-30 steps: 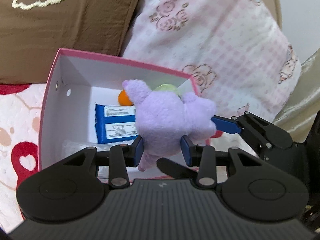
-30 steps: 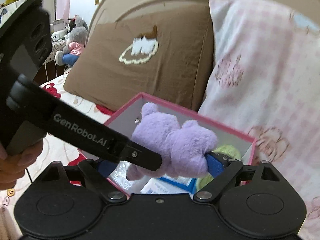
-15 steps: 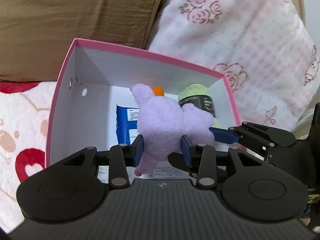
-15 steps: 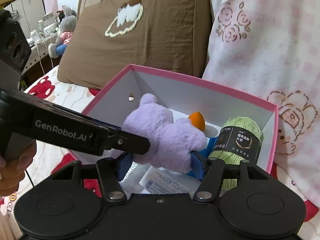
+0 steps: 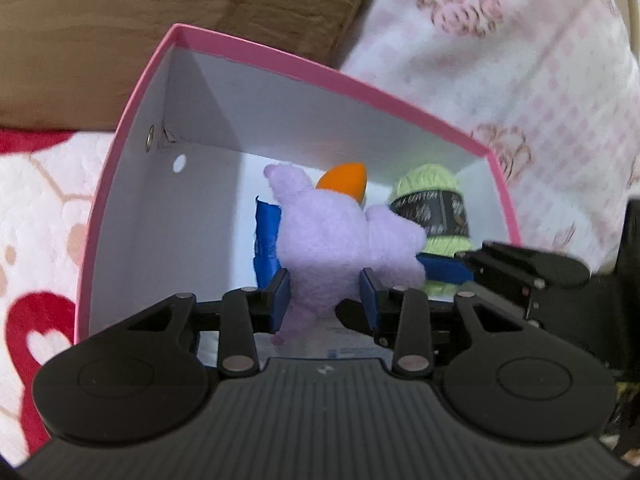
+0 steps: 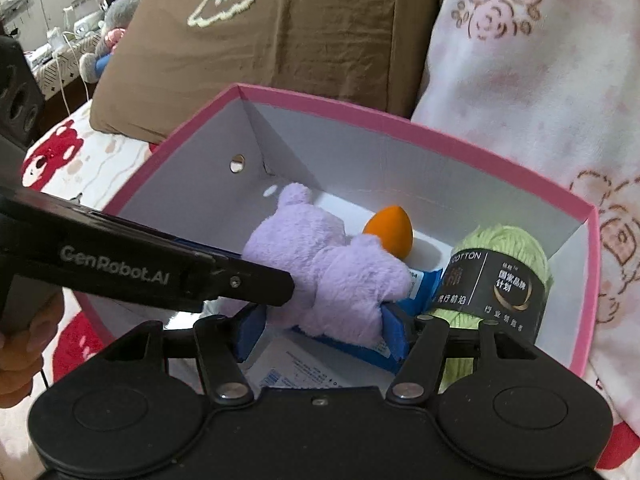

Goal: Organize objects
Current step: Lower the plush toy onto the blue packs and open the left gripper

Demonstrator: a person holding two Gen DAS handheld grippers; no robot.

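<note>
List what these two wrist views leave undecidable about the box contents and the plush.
- Blue packet: right wrist view, mostly under the purple plush; print unreadable.
- Yarn ball label: left wrist view, motion-blurred.
- Box floor, near side: both views, behind the gripper bodies.
- Whether the plush touches the floor: hidden.

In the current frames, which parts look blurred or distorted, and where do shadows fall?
Left wrist view: soft motion blur on the pillows and the yarn label; the pink box rim bows from fisheye. Right wrist view: sharper, label readable; shadow darkens the box's left inner wall.
</note>
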